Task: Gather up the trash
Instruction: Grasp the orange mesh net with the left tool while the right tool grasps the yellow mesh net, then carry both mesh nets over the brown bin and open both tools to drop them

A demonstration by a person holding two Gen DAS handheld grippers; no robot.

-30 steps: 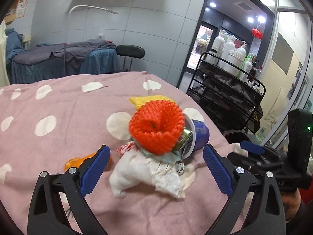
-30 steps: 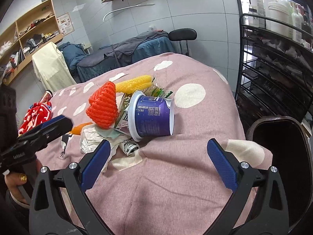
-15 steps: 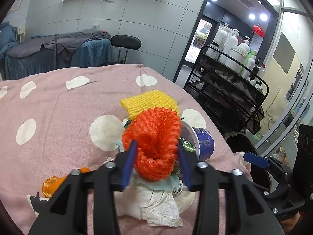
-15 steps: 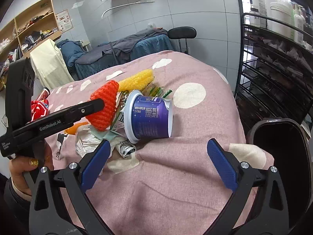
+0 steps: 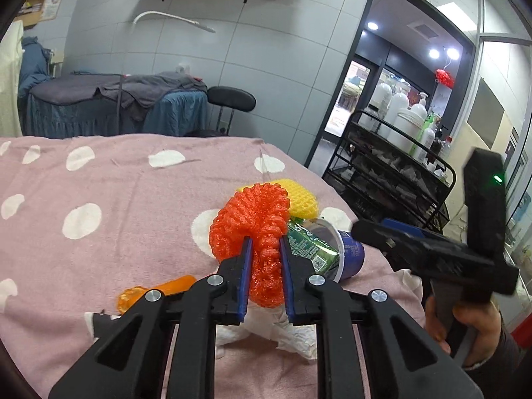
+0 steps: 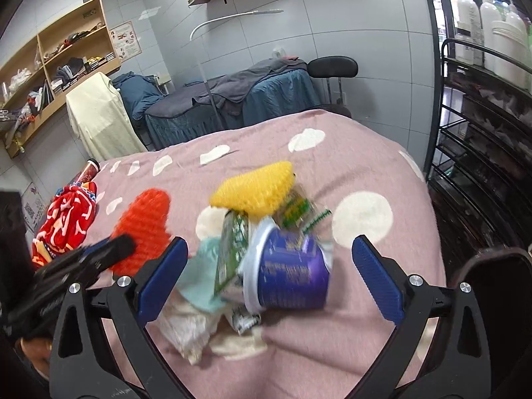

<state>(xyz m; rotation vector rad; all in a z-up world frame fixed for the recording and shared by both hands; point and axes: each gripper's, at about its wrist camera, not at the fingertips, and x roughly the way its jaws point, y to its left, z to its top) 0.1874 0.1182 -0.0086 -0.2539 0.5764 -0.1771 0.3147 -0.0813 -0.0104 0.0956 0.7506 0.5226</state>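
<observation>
The orange foam net (image 5: 256, 232) is pinched by the just-closed left gripper (image 5: 264, 249) (presumably for binning), while the right gripper (image 6: 269, 259) is held spread around the purple cup (image 6: 289, 272) nearby.

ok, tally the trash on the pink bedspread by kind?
Foam fruit nets: 2, orange and yellow
Cups: 1, purple
Green wrappers: 1
Crumpled tissues: 1
Orange plastic pieces: 1
Total: 6

An orange foam net (image 5: 252, 212), a yellow one (image 5: 301, 198) and a purple cup (image 6: 291, 274) are lying on a pink, white-dotted blanket (image 5: 109, 199).
</observation>
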